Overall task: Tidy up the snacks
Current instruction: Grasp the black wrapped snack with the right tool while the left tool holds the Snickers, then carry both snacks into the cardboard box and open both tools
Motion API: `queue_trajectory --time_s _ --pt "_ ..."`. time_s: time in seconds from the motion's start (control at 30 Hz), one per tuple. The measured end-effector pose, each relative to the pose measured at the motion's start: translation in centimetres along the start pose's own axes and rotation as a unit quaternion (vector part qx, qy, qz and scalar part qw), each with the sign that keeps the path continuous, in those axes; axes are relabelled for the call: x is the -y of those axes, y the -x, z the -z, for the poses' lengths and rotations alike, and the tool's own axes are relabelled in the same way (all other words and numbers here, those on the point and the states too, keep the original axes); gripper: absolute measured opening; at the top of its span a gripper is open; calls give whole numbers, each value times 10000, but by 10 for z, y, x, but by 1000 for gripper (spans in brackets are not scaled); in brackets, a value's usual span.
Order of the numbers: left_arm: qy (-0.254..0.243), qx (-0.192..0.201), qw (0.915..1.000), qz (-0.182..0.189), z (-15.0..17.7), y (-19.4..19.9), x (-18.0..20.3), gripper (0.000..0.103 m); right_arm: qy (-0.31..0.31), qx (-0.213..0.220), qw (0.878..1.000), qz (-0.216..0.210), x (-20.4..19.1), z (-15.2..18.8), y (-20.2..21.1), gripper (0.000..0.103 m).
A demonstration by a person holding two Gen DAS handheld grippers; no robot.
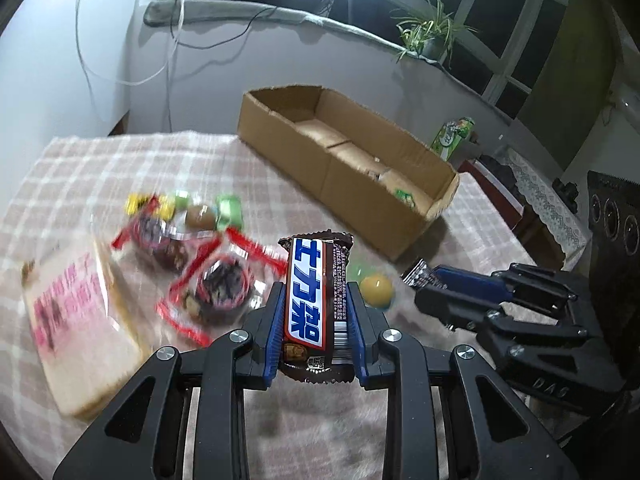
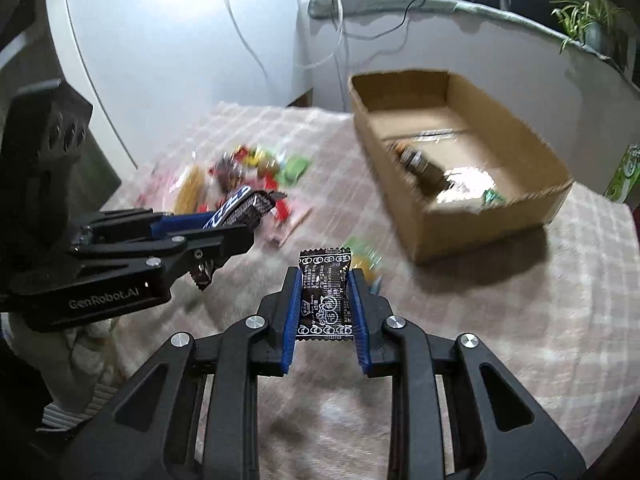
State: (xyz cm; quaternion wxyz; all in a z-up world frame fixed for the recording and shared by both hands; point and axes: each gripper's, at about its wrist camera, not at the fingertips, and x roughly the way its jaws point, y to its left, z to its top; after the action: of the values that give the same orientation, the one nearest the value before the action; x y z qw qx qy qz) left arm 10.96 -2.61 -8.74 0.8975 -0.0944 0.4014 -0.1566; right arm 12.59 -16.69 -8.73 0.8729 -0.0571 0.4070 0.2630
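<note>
My left gripper [image 1: 316,300] is shut on a brown chocolate bar [image 1: 314,300] with a blue and white label, held above the table; it also shows in the right wrist view [image 2: 244,210]. My right gripper [image 2: 325,296] is shut on a small black candy packet [image 2: 325,296]; in the left wrist view the right gripper [image 1: 424,280] is at the right with the packet's edge [image 1: 416,272] showing. A cardboard box [image 1: 416,216] [image 2: 480,216] stands ahead on the table with a few snacks inside. A pile of snacks [image 1: 192,248] [image 2: 248,172] lies left of the box.
The table has a pink plaid cloth [image 1: 120,160]. A packet of bread [image 1: 72,328] lies at the left. A yellow jelly cup [image 1: 376,288] sits just beyond the left gripper. A green carton [image 1: 452,136] stands behind the box. A wall, cables and a window sill with a plant [image 1: 428,32] lie behind.
</note>
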Motion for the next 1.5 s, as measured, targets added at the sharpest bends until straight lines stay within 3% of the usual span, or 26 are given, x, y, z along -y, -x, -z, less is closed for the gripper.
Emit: queue_trajectory --time_s 0.23,0.53,0.9,1.5 --pt "-221 192 9996 35 -35 -5 9 27 -219 307 9993 3 25 -26 14 24" --pt "-432 305 9986 83 -74 -28 21 27 -349 597 9972 301 61 -60 17 24" --pt "-661 302 9973 84 -109 -62 37 27 -572 615 9952 505 104 -87 1 25" --pt "-674 109 9976 125 -120 -90 42 27 -744 458 9947 535 129 -91 -26 25"
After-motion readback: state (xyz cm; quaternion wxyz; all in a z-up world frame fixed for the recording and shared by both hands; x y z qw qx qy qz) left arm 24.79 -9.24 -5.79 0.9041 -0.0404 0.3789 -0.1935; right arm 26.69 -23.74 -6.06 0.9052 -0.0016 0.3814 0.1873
